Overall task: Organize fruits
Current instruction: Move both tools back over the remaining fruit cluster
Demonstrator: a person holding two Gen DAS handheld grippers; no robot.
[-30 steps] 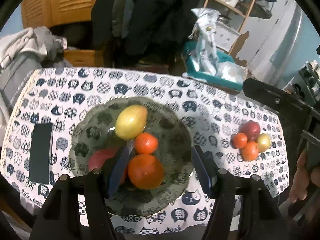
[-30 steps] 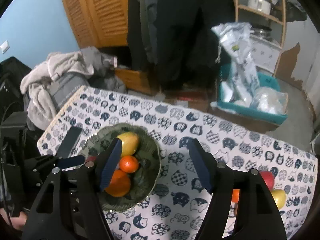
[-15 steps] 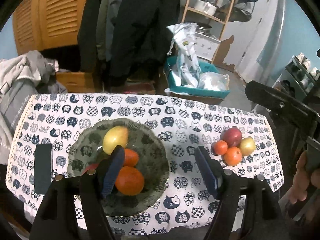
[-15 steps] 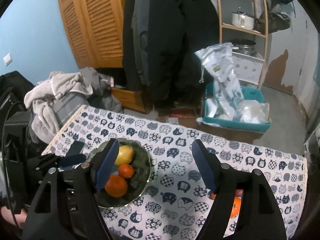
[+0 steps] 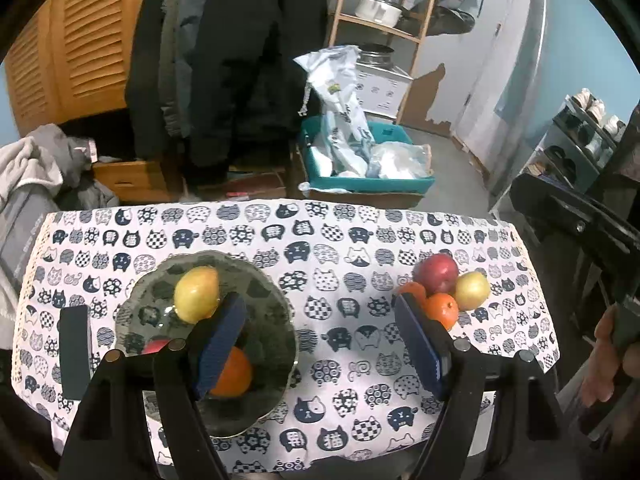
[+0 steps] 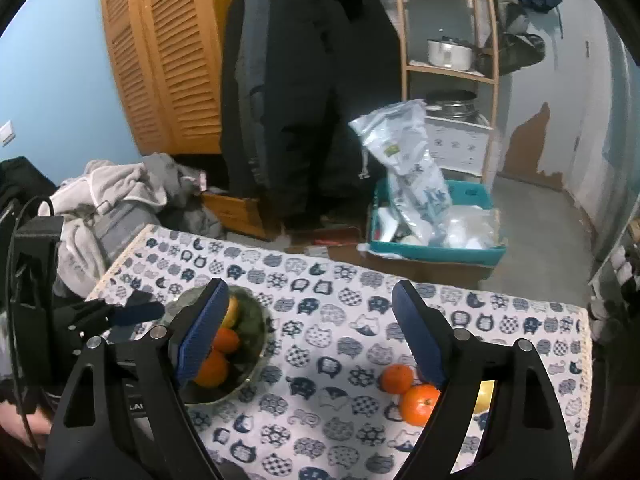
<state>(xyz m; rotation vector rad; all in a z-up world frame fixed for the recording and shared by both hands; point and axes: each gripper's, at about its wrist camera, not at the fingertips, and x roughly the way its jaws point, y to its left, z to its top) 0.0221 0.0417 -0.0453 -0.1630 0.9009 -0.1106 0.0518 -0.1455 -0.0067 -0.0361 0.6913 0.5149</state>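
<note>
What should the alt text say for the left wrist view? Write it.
An open left gripper hangs above a table with a cat-print cloth. A glass bowl at left holds a yellow apple and an orange; a loose pile of fruit sits at right.

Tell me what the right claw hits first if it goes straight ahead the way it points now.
Probably just bare tablecloth. The right claw is open and empty, aimed at the gap between the bowl and the loose fruit pile. Depth is unclear, so the exact landing spot is a guess.
</note>
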